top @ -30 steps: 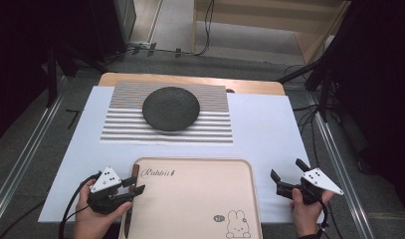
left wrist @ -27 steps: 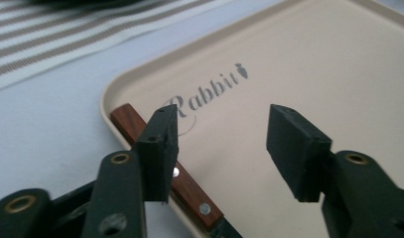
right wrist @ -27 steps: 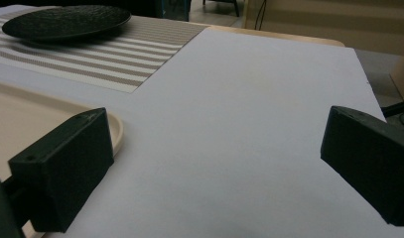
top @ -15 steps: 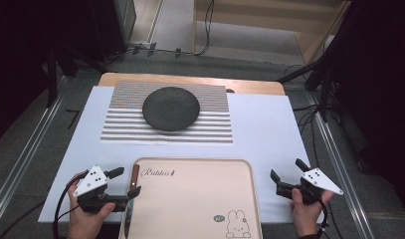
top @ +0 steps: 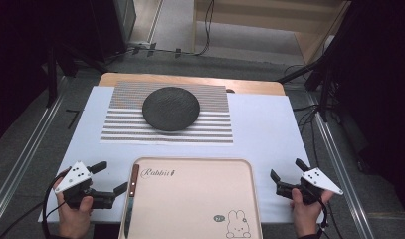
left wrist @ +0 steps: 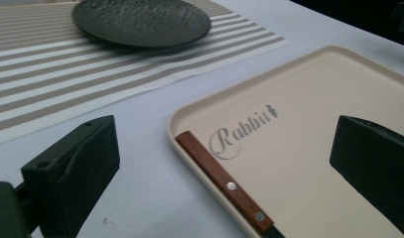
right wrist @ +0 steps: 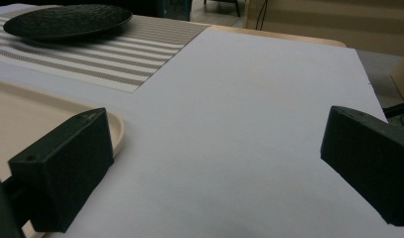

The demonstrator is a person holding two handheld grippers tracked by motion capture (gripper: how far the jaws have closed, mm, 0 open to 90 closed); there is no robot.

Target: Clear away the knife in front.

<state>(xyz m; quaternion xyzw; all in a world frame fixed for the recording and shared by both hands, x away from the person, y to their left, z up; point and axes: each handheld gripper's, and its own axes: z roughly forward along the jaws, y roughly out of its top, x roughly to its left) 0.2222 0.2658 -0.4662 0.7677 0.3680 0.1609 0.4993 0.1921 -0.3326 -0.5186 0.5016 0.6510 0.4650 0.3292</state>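
Fingers: two black fingers point(left wrist: 75, 173) spread wide, nothing between them.
Knife: wooden handle point(left wrist: 223, 183) at 6 o'clock, lying along the tray's edge.
Tray: beige tray point(left wrist: 308, 119), lettered "Rabbit".
Plate: dark plate point(left wrist: 140, 22) at 11 o'clock on striped mat point(left wrist: 50, 84).

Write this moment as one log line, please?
left gripper: open, beside knife handle | right gripper: open, right of tray | knife: on tray's left edge | black plate: on striped placemat

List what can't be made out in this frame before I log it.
- Knife blade: cut off by the bottom edge in the high view and the left gripper view, where the wooden handle shows.
- Small round mark beside the rabbit drawing on the tray: too small to read.
- Black plate surface pattern: too fine in the high view.
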